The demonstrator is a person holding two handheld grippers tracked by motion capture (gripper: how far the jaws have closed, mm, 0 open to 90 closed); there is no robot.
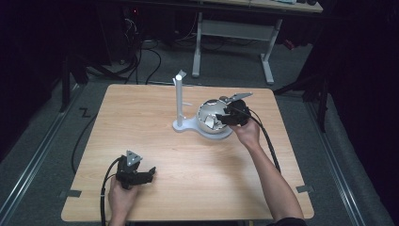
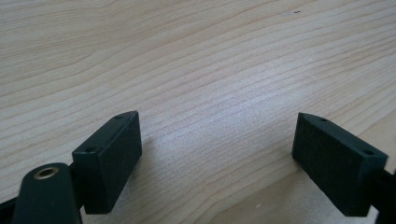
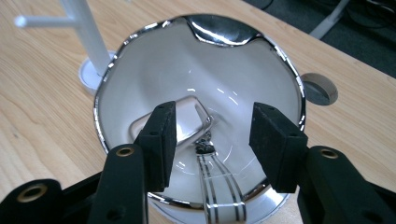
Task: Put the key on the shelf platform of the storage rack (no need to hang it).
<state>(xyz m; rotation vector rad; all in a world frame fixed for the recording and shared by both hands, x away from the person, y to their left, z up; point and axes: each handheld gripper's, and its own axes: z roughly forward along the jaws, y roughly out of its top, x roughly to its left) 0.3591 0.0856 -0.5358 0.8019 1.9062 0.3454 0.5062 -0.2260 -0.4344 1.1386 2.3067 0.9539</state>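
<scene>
The right gripper [image 3: 212,140]'s fingers [image 3: 161,140] stand apart, empty, above the shiny bowl [image 3: 140,84]; its view shows a watch [image 3: 187,119] lying inside, unclear from above. The left gripper [image 2: 217,154]'s fingers gape over bare bench [image 2: 187,56], well apart from the bowl.

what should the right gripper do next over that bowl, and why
Probably lift the right gripper straight up and away from the bowl. Its jaws stand apart with nothing pressed between them, and the watch lies on the bowl's bottom, its striped strap running up toward the near rim. The drop looks done. The left gripper rests open over bare table.
</scene>
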